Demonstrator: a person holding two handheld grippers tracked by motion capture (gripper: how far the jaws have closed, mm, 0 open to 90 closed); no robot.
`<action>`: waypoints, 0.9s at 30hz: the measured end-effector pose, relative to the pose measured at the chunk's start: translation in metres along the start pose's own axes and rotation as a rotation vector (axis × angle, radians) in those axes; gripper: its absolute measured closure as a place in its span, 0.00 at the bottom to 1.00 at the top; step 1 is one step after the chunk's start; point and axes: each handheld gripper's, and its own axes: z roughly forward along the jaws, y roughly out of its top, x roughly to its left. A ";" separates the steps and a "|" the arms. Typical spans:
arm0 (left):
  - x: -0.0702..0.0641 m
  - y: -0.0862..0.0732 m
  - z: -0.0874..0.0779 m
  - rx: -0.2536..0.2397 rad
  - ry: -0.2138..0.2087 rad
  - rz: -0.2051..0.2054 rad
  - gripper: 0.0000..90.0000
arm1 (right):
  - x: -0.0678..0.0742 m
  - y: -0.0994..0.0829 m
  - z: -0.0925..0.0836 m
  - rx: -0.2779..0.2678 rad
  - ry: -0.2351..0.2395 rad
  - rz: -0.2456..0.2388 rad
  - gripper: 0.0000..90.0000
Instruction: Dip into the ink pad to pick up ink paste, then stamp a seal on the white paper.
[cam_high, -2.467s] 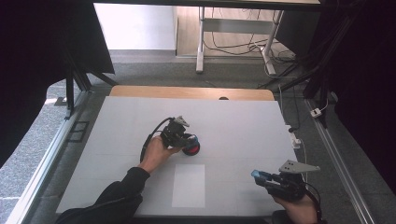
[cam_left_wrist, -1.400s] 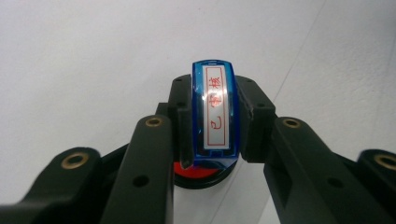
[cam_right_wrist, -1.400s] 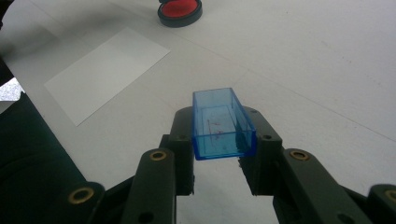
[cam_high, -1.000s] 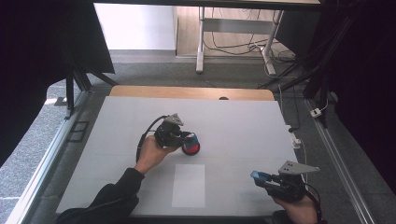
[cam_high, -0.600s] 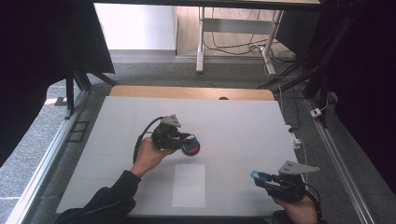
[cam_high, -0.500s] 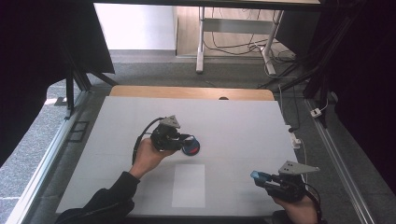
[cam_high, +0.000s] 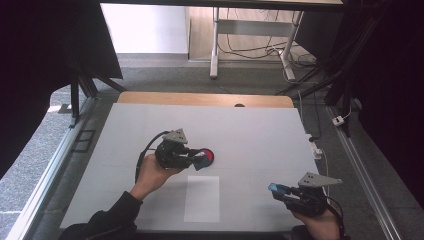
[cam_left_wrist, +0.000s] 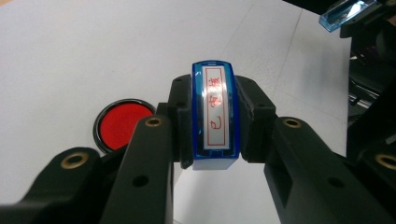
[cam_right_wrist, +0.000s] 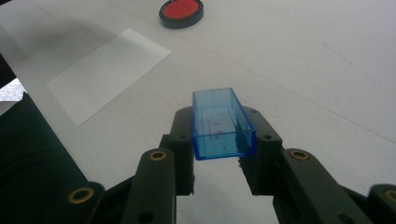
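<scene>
One blue stamp (cam_left_wrist: 215, 116), its face lettered in red. One clear blue cap (cam_right_wrist: 222, 125), open side up. One round red ink pad (cam_high: 206, 156), in a black case, near the middle of the table (cam_high: 260, 130). One white sheet of paper (cam_high: 202, 198), by the table's near edge. Two grippers: the left gripper (cam_high: 192, 159), the right gripper (cam_high: 280, 190).

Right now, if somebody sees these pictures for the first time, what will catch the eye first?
Probably the blue stamp clamped in the left hand-held gripper, its face with red characters turned toward the camera. Just beside it, near the middle of the white table, sits a round red ink pad. At the near right, the right hand-held gripper holds the clear blue cap, and a white paper sheet lies between the two hands.
</scene>
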 end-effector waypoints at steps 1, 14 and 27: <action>-0.001 -0.001 0.000 0.002 -0.002 0.000 0.78 | 0.000 0.000 0.000 0.000 0.000 0.000 0.75; -0.013 -0.007 -0.005 0.008 -0.019 0.005 0.78 | 0.000 0.000 0.000 0.000 0.001 -0.001 0.75; -0.022 -0.016 0.006 0.039 -0.035 0.008 0.78 | 0.000 0.000 0.000 0.003 0.000 -0.003 0.75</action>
